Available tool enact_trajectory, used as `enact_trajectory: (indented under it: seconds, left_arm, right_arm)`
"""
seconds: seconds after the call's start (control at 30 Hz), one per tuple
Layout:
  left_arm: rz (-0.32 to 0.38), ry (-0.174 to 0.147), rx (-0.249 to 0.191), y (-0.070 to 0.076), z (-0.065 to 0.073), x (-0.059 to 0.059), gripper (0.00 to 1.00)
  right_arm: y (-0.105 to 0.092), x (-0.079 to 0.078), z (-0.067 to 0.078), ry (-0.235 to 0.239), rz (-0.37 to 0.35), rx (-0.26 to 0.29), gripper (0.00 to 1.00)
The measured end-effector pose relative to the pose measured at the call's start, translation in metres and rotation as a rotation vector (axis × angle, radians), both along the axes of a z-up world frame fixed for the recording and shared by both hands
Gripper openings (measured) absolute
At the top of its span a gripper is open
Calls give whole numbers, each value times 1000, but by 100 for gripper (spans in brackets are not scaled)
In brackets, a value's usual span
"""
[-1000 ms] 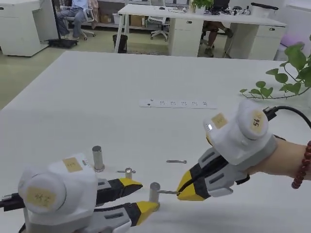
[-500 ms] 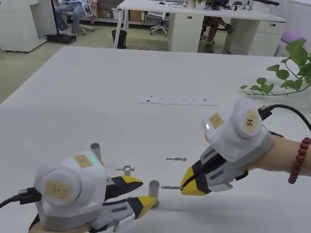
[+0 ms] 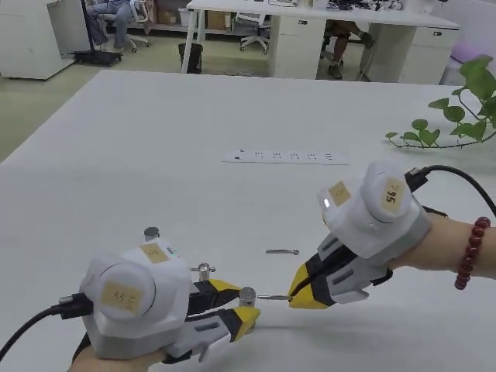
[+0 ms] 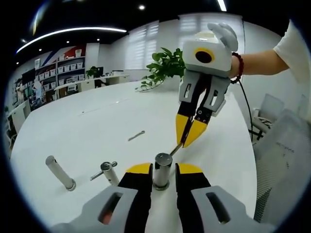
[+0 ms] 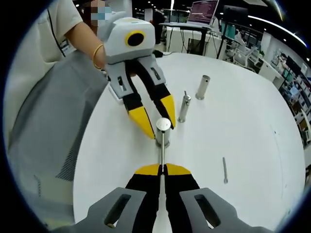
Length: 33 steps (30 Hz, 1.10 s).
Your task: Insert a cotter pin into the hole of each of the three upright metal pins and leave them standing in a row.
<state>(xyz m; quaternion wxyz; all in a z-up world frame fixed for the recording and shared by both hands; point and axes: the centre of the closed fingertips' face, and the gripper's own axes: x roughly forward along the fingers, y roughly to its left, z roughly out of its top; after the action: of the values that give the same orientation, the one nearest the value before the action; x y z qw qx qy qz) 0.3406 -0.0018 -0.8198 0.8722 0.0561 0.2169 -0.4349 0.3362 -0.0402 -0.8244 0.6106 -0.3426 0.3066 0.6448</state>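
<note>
White desk (image 3: 232, 116): three upright metal pins (image 3: 204, 272) in a row; loose cotter pin (image 3: 281, 252); power strip (image 3: 284, 157).

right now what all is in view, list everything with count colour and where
metal pins: 3, silver, upright in a row on the table; near pin between the left gripper's jaws, then middle pin, then far pin
cotter pins: 3, silver; inserted cotter pin through the middle pin, held cotter pin with its tip at the near pin, loose cotter pin lying flat beyond them
power strip: 1, white, mid table
plant: 1, green, table's right edge
table: 1, white
office desks: several, white, background
bracelet: 1, red beads, right wrist
left gripper: white, black-yellow jaws, closed on near pin
right gripper: same colours, pinching held cotter pin
</note>
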Motion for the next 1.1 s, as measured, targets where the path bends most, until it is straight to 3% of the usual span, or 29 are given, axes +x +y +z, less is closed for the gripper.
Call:
enact_trajectory:
  seconds: [0.4, 1.1]
  left_arm:
    - [2, 6, 12, 1, -4, 1, 12]
    - [14, 35, -37, -1, -8, 2, 12]
  right_arm:
    - [5, 1, 1, -13, 18, 5, 3]
    - [26, -1, 3, -29, 26, 22, 3]
